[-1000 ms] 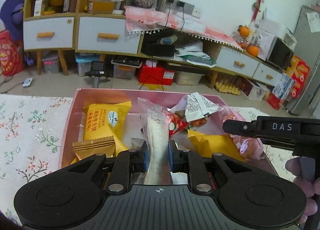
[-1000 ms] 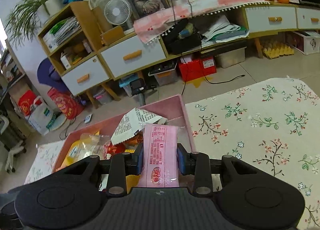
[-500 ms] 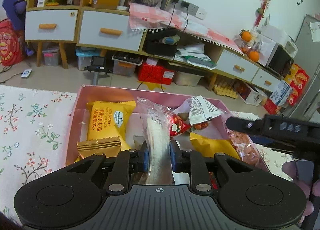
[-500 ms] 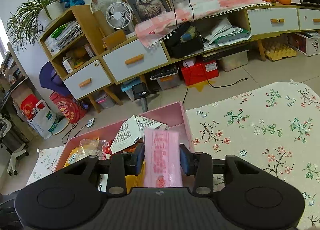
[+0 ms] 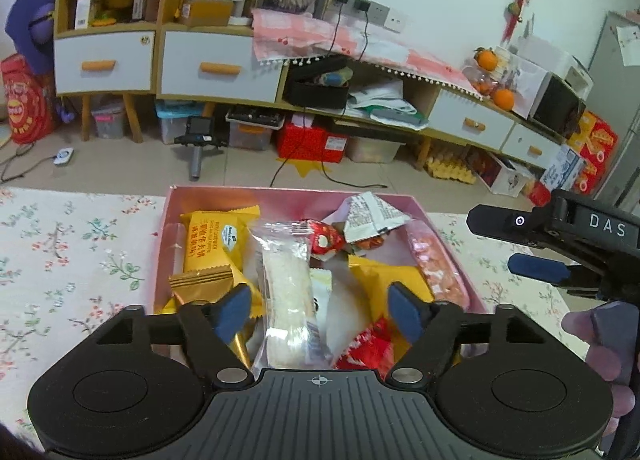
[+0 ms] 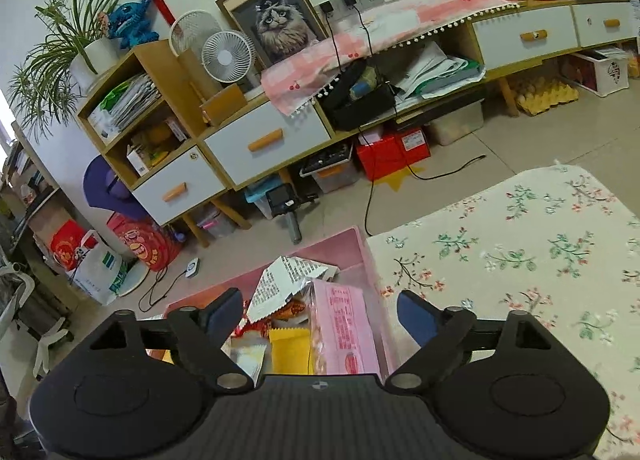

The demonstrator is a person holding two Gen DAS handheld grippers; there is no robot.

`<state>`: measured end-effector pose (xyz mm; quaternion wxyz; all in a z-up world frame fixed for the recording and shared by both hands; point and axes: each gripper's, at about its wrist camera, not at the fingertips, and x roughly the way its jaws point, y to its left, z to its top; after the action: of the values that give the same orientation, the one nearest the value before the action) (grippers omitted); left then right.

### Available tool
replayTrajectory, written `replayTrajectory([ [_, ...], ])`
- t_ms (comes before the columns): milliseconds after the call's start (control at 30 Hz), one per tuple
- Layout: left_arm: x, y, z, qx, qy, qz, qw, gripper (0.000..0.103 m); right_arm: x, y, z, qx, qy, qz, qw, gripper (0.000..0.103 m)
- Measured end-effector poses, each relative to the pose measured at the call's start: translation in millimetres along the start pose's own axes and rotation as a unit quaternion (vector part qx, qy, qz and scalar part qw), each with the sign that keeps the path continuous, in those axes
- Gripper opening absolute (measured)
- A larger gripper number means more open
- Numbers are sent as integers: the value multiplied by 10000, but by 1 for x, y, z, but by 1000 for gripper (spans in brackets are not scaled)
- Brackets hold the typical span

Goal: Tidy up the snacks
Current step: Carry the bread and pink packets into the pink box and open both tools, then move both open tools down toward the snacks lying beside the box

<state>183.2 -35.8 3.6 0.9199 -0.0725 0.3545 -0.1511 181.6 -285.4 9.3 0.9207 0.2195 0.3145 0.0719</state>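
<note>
Now both grippers stand released over the pink box (image 5: pixel 404 202), where half a second ago each was clenched on a packet. The left gripper (image 5: pixel 318 310) has its blue fingers (image 5: pixel 232 314) spread wide, and the clear-wrapped white bar (image 5: pixel 286 292) it was pinching lies between them without touching either pad, resting lengthwise on the other snacks in the middle of the box. The right gripper (image 6: pixel 320 318) is likewise spread, and its pink packet (image 6: pixel 346 330) sits tilted against the box's right wall, free of both fingers. I judge that two more snacks are delivered and both hands are free for the next pick or for pulling away.

Inside the box the bar is hemmed closely: a yellow cracker pack (image 5: pixel 214 242) and a gold wafer pack (image 5: pixel 200 282) on its left, a red wrapped sweet (image 5: pixel 324 240) and a torn white wrapper (image 5: pixel 370 212) beyond it, and a yellow pouch (image 5: pixel 384 278) to its right. The pile looks loose and heaped, so a low sweep sideways could drag wrappers along; lifting straight up seems the safer way out.

Room is tighter on the right: in the left view the other gripper hangs just past the box's right wall, near enough that the two tools could knock if both move inward. The floral tabletop (image 6: pixel 520 256) is bare to the right of the box and bare again on the left side, giving free space on both flanks. Its far edge runs just behind the box.
</note>
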Motion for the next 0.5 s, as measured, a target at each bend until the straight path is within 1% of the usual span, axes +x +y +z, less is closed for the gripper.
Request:
replayTrajectory([
  [67,-11,-4,-1,95,3,42,9999,86,-8,4,-1,-10,19,-45,10000,69],
  [133,-23,-9,-3,215,11,109,9997,88,-16,7,-1,-11,58,-112,9999,73],
  [300,-47,-17,-11,395,117,215,9989,95,-38,19,-8,-201,200,-164,9995,77],
  [500,-71,-25,-25,534,340,315,9975,99,-60,35,-23,-587,350,-278,9973,78],
])
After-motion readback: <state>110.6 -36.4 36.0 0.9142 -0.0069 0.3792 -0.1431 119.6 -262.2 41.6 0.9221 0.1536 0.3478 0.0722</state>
